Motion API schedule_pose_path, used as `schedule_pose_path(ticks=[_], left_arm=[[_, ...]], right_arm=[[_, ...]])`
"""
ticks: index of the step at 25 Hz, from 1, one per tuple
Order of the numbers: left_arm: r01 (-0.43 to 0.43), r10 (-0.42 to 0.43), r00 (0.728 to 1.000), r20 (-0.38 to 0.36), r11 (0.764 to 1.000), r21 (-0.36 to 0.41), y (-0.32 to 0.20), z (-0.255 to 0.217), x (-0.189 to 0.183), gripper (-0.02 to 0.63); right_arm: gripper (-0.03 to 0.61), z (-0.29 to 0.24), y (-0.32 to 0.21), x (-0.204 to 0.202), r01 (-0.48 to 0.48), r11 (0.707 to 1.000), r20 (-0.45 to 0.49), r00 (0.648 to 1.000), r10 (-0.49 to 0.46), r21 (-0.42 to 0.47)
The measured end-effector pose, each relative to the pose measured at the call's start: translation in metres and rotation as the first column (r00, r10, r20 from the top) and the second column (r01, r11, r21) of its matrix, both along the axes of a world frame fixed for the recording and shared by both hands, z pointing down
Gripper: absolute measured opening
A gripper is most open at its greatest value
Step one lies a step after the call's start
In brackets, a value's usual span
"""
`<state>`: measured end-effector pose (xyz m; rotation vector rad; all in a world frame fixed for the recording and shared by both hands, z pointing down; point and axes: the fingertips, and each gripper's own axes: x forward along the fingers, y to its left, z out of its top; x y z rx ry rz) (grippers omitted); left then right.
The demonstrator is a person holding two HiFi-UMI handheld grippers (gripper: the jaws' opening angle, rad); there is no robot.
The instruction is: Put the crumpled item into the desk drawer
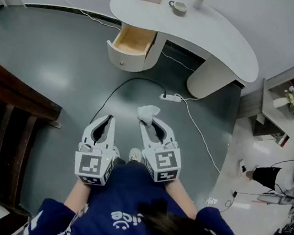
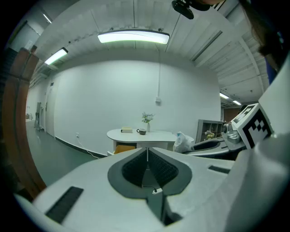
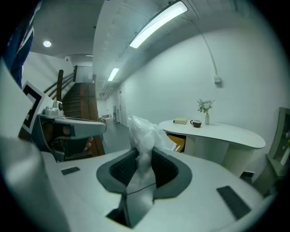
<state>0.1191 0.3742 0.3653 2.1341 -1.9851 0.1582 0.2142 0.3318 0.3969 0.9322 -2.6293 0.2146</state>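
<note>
Right now we hold the right gripper (image 3: 143, 154) narrowed onto a crumpled white wad (image 3: 141, 131). Its ribbed pads press on the wad's lower part from both sides, so the jaws stand only a little apart, and the rest of the wad puffs up past the jaw tips. Beside it, we carry the left gripper (image 2: 147, 156) with its jaws brought together, tip to tip, and nothing between them. Both grippers point ahead over the grey floor (image 1: 60, 71), close in front of our body. The wad is in the air there, well apart from the desk (image 1: 227, 41). At the desk's left end the drawer (image 1: 133, 42) stands pulled out, its wooden inside showing. A power strip (image 1: 170, 97) lies on the floor between the wad and the desk.
</note>
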Motion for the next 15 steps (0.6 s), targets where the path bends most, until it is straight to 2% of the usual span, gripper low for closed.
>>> schedule_pose_path(ticks=[7,15], left_arm=[[-0.025,0.025,1.000,-0.003,1.000,0.015,-0.004,-0.004,-0.007,0.012],[-0.060,0.060,0.998,-0.013,0.998,0.024,-0.008,-0.002,-0.029,0.012]], right_arm=[[0.104,0.000,-0.001,-0.006,-0.023,1.000,-0.006,1.000,0.023,0.003],[0.115,0.000,-0.012,-0.015,-0.101,0.995,-0.004,0.995,0.101,0.005]])
